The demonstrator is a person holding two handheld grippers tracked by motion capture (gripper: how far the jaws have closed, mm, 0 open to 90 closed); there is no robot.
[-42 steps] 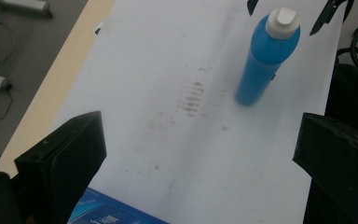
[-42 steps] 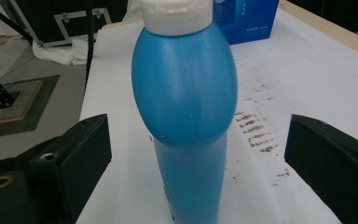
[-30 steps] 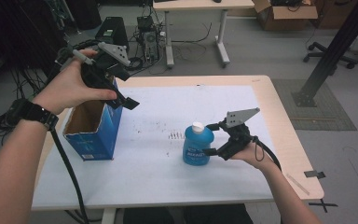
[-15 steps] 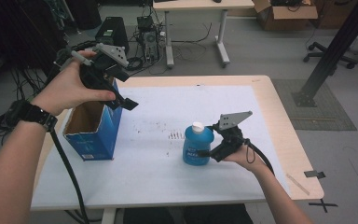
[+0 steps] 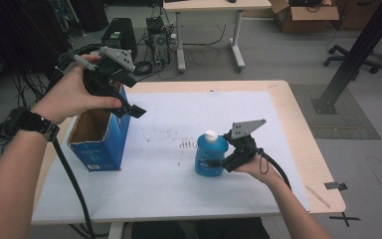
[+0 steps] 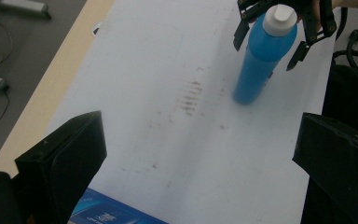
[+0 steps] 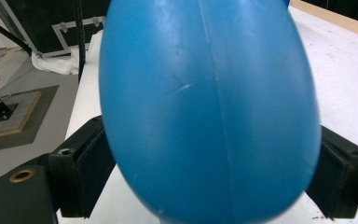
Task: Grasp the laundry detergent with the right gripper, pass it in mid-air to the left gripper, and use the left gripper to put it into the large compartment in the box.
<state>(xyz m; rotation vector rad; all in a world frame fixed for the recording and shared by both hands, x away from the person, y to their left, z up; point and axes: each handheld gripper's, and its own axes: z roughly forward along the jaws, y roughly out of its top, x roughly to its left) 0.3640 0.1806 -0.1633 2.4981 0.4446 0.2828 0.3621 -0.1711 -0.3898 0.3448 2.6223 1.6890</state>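
To lift it cleanly, the right gripper (image 5: 222,163), whose 2 jaws had just been closing and pressed both flanks of the upright, smooth blue plastic bottle with a white cap (image 5: 210,155) standing between them, needed a firm, level squeeze, while the left gripper (image 5: 129,105) hovered open.

Open box (image 5: 99,137) standing at left of the table (image 5: 298,129), bottle (image 5: 210,154) upright at centre, right gripper (image 5: 226,160) around it, left gripper (image 5: 129,107) above box.
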